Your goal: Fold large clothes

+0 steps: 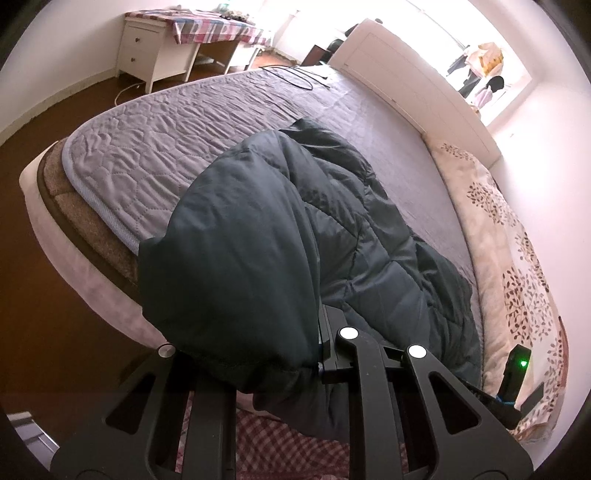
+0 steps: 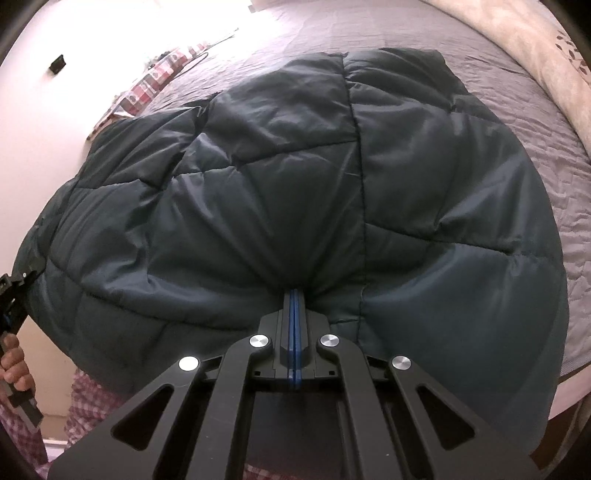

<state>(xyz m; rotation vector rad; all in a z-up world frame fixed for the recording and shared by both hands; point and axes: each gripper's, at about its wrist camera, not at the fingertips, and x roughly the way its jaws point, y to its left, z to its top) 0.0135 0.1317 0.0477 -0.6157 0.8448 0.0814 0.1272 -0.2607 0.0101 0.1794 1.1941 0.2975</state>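
A dark teal quilted jacket (image 1: 332,221) lies on the grey quilted bed (image 1: 166,125), its near edge lifted. In the left wrist view my left gripper (image 1: 320,343) is shut on the jacket's near edge, and a fold of the fabric drapes over its left finger and hides it. In the right wrist view the jacket (image 2: 295,177) fills most of the frame, and my right gripper (image 2: 294,295) is shut on its bunched near hem, blue pads pressed together. The left gripper (image 2: 14,291) shows at the left edge of the right wrist view, held by a hand.
A floral cream duvet (image 1: 509,236) lies along the bed's right side by the white headboard (image 1: 399,62). A black cable (image 1: 295,74) lies at the bed's far end. A white nightstand and a checked-cloth table (image 1: 184,29) stand beyond on the brown floor. The right gripper's body (image 1: 517,373) shows a green light.
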